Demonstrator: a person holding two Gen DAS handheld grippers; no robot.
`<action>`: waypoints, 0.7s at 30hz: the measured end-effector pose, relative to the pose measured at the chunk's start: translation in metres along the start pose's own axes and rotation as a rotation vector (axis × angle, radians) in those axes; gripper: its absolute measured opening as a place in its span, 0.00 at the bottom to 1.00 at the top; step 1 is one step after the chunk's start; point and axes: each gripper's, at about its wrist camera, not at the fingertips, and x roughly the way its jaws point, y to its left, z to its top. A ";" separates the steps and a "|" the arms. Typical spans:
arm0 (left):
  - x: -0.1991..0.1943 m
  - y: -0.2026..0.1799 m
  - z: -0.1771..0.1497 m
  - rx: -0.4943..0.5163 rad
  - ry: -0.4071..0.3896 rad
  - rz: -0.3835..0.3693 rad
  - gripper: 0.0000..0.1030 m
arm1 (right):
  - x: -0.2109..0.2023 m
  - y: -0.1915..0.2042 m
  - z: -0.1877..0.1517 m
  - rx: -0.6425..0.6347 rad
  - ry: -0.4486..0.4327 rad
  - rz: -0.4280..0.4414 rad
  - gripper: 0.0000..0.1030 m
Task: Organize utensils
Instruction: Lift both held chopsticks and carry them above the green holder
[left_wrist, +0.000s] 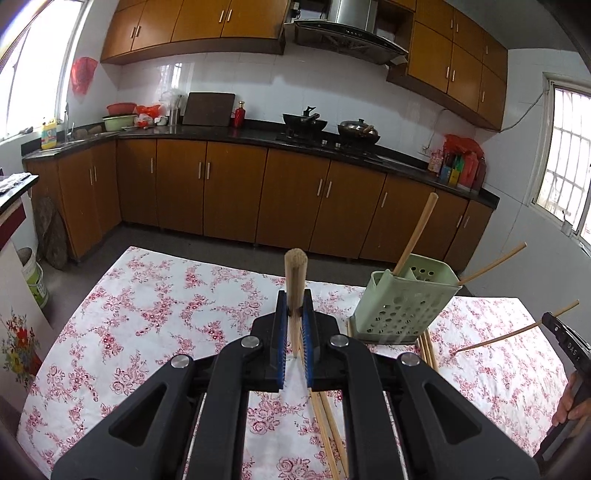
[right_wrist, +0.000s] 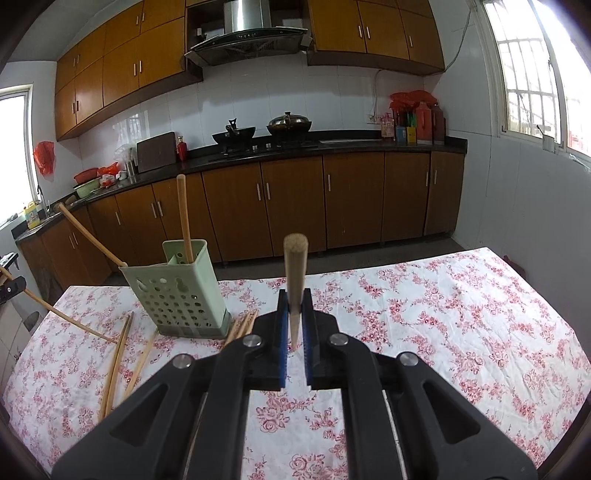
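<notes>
Tongs both clamped on round wooden chopsticks: left gripper, right gripper.

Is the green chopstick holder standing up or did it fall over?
Standing up. The green holder sits on its base on the flowery tablecloth, open top facing up, with chopsticks poking out of it.

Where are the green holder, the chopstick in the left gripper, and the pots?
green holder (left_wrist: 402, 306), left wrist view, front holed wall.
chopstick (left_wrist: 295, 275), left wrist view, upper shaft.
pots (right_wrist: 288, 123), right wrist view, lidded pot's lid.
</notes>
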 end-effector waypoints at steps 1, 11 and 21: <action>-0.001 0.000 0.001 -0.001 -0.002 0.001 0.07 | -0.001 0.001 0.002 0.001 -0.003 0.002 0.08; -0.045 -0.031 0.031 0.052 -0.092 -0.105 0.07 | -0.043 0.010 0.047 0.019 -0.036 0.163 0.08; -0.071 -0.080 0.066 0.063 -0.212 -0.217 0.07 | -0.066 0.031 0.083 0.021 -0.109 0.302 0.08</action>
